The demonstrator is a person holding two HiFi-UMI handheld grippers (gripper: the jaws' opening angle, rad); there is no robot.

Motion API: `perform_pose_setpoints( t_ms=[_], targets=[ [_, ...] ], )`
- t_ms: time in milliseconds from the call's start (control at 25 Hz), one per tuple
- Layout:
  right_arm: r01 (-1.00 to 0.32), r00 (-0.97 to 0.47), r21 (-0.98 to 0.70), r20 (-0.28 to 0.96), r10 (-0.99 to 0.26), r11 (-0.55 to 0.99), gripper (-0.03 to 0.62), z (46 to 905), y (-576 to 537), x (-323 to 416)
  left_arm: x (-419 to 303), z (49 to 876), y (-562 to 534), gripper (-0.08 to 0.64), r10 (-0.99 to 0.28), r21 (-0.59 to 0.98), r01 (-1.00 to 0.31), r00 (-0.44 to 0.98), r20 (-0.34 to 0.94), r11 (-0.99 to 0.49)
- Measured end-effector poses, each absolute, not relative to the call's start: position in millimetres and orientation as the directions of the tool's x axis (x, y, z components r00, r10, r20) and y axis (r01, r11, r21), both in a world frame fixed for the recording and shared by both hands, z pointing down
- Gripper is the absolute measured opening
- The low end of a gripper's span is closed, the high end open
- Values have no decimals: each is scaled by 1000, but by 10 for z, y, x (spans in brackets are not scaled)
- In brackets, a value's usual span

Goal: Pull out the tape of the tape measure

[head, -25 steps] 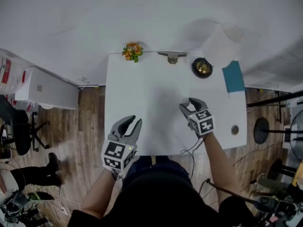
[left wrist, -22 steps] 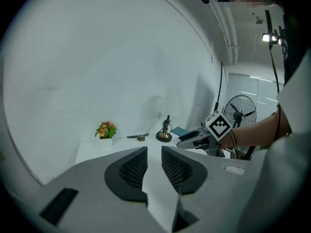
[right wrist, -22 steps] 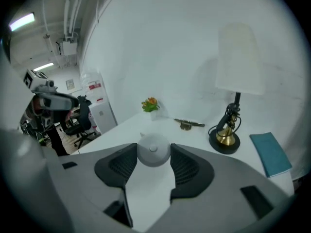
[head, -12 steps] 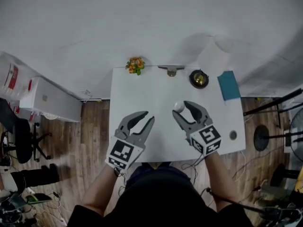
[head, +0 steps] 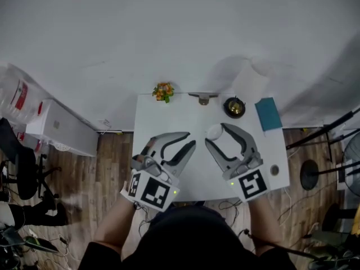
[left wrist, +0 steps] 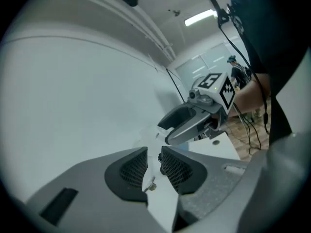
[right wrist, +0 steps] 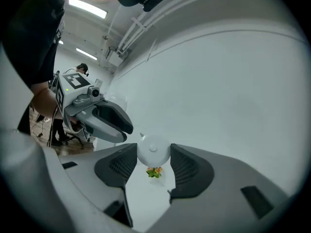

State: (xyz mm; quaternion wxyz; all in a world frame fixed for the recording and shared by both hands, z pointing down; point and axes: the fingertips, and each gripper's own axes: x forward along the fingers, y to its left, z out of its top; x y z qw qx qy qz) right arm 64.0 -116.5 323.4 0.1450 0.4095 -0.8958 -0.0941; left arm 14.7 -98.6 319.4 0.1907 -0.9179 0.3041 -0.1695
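The tape measure (head: 214, 131) is a small round white case. It sits between the pads of my right gripper (head: 217, 134), which is shut on it and held up above the white table (head: 185, 114). In the right gripper view the case (right wrist: 153, 152) fills the gap between the jaws of the right gripper (right wrist: 153, 161), and no pulled-out tape is visible. My left gripper (head: 189, 140) hangs to the left of it, a short way off. Its jaws stand a narrow gap apart, and in the left gripper view nothing is between the pads of the left gripper (left wrist: 153, 164).
Along the table's far edge stand a small flower bunch (head: 163, 90), a metal clip (head: 203, 98), a black and gold bell-like object (head: 234, 107) and a teal book (head: 268, 114). A small round disc (head: 274, 170) lies near the right edge. A white box (head: 56, 128) sits on the floor at left.
Both grippers have risen toward the head camera and moved forward over the table, drawing nearer each other. The right one carries the white case; the left jaws have parted slightly.
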Motion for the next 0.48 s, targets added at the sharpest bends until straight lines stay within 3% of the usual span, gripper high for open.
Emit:
perform_pose_setpoints(
  t_ms=[160,480],
  targets=[
    [-694,-606,364,171,-777,621,221,3099,-1111,637,212,3141,-946,89,-629,-577,-419,745,222,-701],
    [-634,-649,425,161,-743,646,221,3157,-1028,464,257,3179,-947,86,-608,-545,-421,762,221,-725]
  ],
)
